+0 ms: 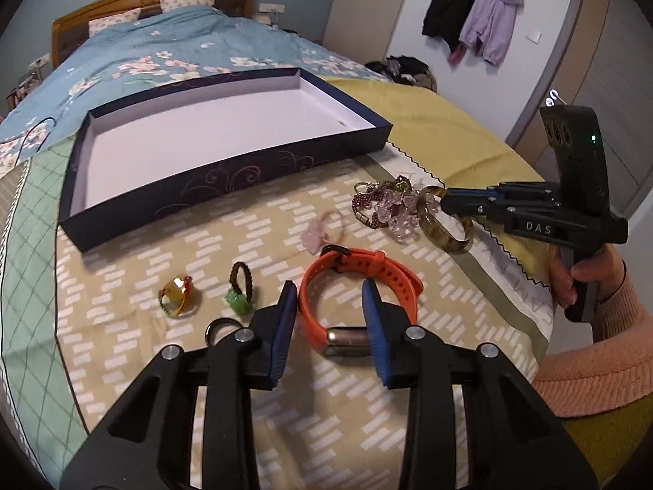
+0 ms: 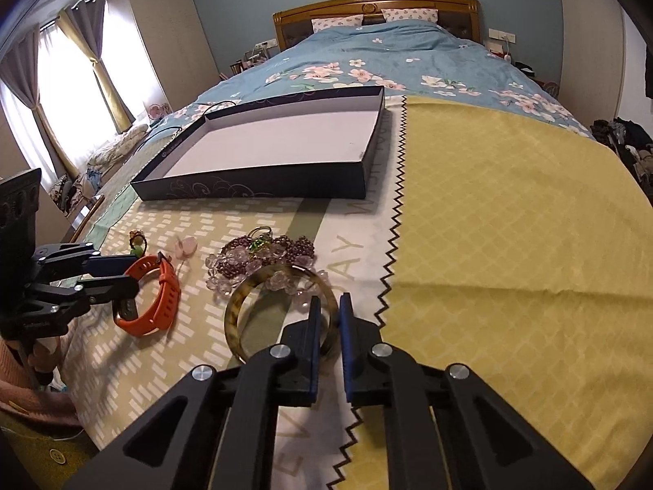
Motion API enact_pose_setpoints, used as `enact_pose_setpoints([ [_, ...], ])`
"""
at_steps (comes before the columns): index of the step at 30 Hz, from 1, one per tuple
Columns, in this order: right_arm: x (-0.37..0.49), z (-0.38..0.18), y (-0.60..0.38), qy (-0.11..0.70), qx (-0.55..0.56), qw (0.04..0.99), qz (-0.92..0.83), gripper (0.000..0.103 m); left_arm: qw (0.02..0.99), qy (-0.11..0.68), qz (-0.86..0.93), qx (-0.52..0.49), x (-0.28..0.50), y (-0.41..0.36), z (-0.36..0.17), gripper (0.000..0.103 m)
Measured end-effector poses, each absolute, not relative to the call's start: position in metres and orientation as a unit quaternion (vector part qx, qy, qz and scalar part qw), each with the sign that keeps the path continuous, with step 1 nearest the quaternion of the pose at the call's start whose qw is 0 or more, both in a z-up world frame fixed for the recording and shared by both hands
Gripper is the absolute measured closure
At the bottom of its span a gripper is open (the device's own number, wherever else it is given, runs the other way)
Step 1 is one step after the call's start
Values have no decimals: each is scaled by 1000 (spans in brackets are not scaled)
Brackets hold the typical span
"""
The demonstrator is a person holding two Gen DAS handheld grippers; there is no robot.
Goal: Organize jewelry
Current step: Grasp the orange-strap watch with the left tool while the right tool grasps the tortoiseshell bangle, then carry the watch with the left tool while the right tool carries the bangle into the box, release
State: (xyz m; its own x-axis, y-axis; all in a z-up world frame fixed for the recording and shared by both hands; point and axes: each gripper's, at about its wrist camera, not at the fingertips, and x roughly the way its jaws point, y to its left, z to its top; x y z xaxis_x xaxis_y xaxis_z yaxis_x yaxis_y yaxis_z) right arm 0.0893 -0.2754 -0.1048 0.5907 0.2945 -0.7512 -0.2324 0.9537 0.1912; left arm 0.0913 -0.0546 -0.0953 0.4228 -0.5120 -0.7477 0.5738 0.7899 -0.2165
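Note:
An orange watch point(image 1: 392, 277) lies on the patterned cloth on the bed. My left gripper point(image 1: 328, 294) straddles its body end, and both blue pads rest against the strap and the metal watch body. The right wrist view shows the left gripper point(image 2: 126, 275) from the side, at the orange watch point(image 2: 163, 298). My right gripper point(image 2: 329, 304) is shut on the near rim of a brown mottled bangle point(image 2: 234, 310). In the left wrist view the right gripper point(image 1: 443, 204) has its tip at the bangle point(image 1: 449, 241). A dark blue box point(image 1: 204, 179) with a white inside lies open beyond.
A heap of purple and clear beads point(image 2: 253, 257) touches the bangle's far side. An amber ring point(image 1: 177, 294), a green-stone ring point(image 1: 238, 294), a dark ring point(image 1: 220, 328) and a pink piece point(image 1: 322, 232) lie by the watch. A yellow cloth point(image 2: 510, 224) covers the right.

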Motion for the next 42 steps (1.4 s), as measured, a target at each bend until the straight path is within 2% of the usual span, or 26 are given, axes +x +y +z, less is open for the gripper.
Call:
enact_pose_setpoints([
  [2,89,-102,-279,423,39,892,150,97,843,432,-317,50,93,-59,-96,74],
  [5,88,-94,-285,414,54,895,159,97,843,439,-304,59,96,-63,-98,92],
  [10,92,-80,-287,398,55,901,164,97,854,432,-278,78,92,-70,-97,97],
  [14,95,-77,-282,394,52,901,176,97,847,448,-282,48,91,-63,-98,95],
  [16,96,-77,-279,395,51,900,180,97,846,447,-285,63,89,-64,-98,79],
  [18,98,-78,-278,397,49,899,181,96,845,445,-286,79,85,-65,-96,68],
  [19,98,-78,-277,397,49,898,181,96,843,445,-289,86,86,-67,-96,67],
  [21,99,-77,-276,397,48,898,183,96,836,449,-299,98,89,-72,-98,69],
  [23,99,-75,-275,394,47,899,183,96,835,452,-298,100,92,-75,-101,84],
  [24,100,-74,-275,393,47,900,184,96,835,453,-296,102,93,-76,-101,95],
  [33,126,-49,-263,361,26,912,193,96,857,436,-274,18,107,-46,-77,97],
  [38,164,-39,-255,350,19,917,192,96,890,399,-219,-30,141,-17,-44,97],
  [42,206,-38,-245,352,9,919,180,96,896,400,-185,-65,181,-1,-37,95],
])
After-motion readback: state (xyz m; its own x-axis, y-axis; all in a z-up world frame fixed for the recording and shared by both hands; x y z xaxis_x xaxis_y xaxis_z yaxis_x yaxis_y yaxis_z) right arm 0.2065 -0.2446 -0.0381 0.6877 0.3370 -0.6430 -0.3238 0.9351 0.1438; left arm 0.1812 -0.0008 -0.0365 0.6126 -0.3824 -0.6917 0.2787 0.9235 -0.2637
